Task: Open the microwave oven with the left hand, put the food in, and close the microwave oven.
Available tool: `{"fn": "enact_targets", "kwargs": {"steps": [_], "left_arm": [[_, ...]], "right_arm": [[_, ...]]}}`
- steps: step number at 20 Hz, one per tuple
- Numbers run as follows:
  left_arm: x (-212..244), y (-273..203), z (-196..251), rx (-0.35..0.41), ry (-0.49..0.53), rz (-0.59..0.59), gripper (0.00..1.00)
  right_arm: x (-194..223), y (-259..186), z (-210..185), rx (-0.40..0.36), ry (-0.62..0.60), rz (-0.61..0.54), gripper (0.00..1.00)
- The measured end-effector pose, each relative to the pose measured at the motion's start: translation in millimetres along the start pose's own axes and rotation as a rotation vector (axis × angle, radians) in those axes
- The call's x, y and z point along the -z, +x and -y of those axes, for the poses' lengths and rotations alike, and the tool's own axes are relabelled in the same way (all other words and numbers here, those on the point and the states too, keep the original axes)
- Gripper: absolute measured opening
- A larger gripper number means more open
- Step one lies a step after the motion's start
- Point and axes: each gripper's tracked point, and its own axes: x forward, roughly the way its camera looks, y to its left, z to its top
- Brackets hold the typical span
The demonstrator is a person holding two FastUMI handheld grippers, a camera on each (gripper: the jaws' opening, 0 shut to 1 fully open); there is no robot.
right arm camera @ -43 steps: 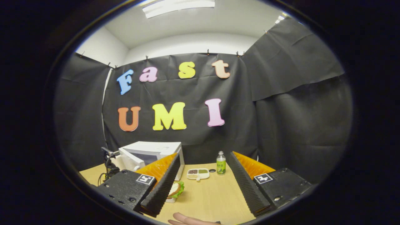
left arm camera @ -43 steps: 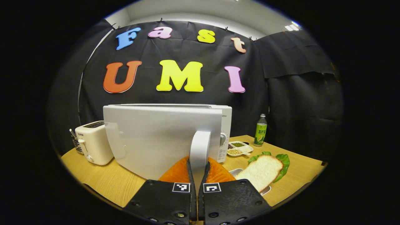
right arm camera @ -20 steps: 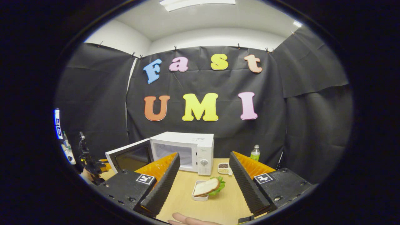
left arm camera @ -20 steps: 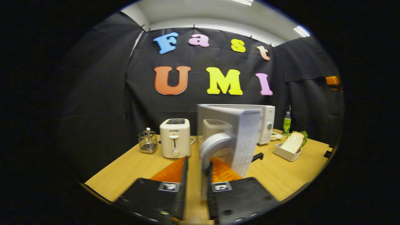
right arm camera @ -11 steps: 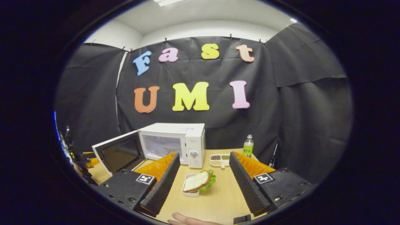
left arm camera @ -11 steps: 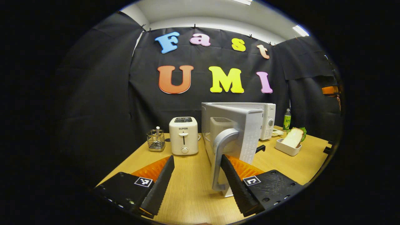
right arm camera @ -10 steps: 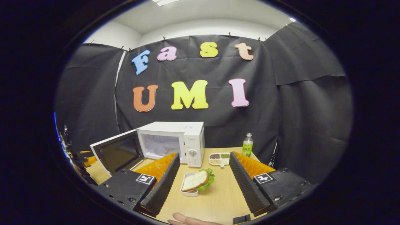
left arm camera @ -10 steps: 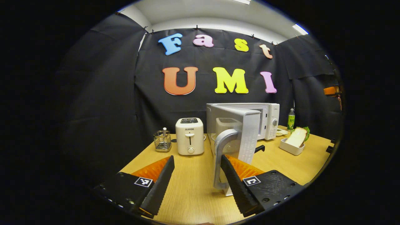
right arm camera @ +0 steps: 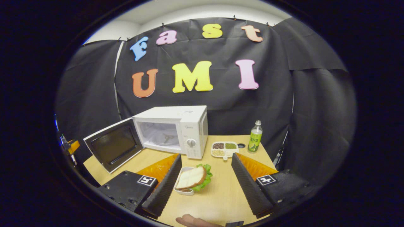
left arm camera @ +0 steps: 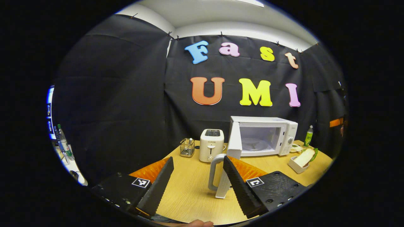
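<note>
The white microwave (left arm camera: 265,135) stands at the back of the wooden table with its door (left arm camera: 235,142) swung wide, edge-on to me, the cavity bare. My left gripper (left arm camera: 197,179) is open and back from the door handle (left arm camera: 214,171), which sits just beyond my right fingertip, untouched. A sandwich of bread and lettuce (right arm camera: 192,178) lies in a small white dish (right arm camera: 181,190). My right gripper (right arm camera: 205,170) is open above the table, the sandwich just beyond its tips, nearer the left finger. The microwave (right arm camera: 176,129) and open door (right arm camera: 113,145) are behind it.
A white toaster (left arm camera: 211,145) and a wire basket (left arm camera: 187,147) stand left of the microwave. A green bottle (right arm camera: 255,136) and a divided dish of grains (right arm camera: 224,148) sit right of it. Bare table (right arm camera: 221,195) lies around the sandwich dish. A fingertip (right arm camera: 192,220) shows at the bottom edge.
My left gripper pulled the door open, let go of the handle, opened and backed away. My right gripper stayed open and came closer to the sandwich, looking more downward.
</note>
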Motion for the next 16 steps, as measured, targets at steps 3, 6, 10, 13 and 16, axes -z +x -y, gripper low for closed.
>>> {"fn": "enact_targets", "kwargs": {"steps": [3,6,10,13,16], "left_arm": [[-37.2,-12.5,18.2,-0.017,-0.019,0.04,0.95],[-78.7,-17.2,46.7,-0.013,0.024,0.091,0.95],[-116.3,-17.7,95.1,0.025,0.008,0.147,0.95],[-130.7,-13.4,127.2,0.046,0.046,0.179,0.84],[-137.3,-13.6,157.6,0.078,0.054,0.185,0.95]], "right_arm": [[6.3,28.9,12.7,-0.039,0.024,-0.099,0.92],[13.9,57.3,24.6,-0.109,0.054,-0.214,0.92],[36.4,93.7,28.4,-0.252,0.147,-0.375,0.88],[64.6,124.8,24.5,-0.349,0.233,-0.504,0.97],[91.9,139.4,17.2,-0.453,0.342,-0.617,0.81]]}}
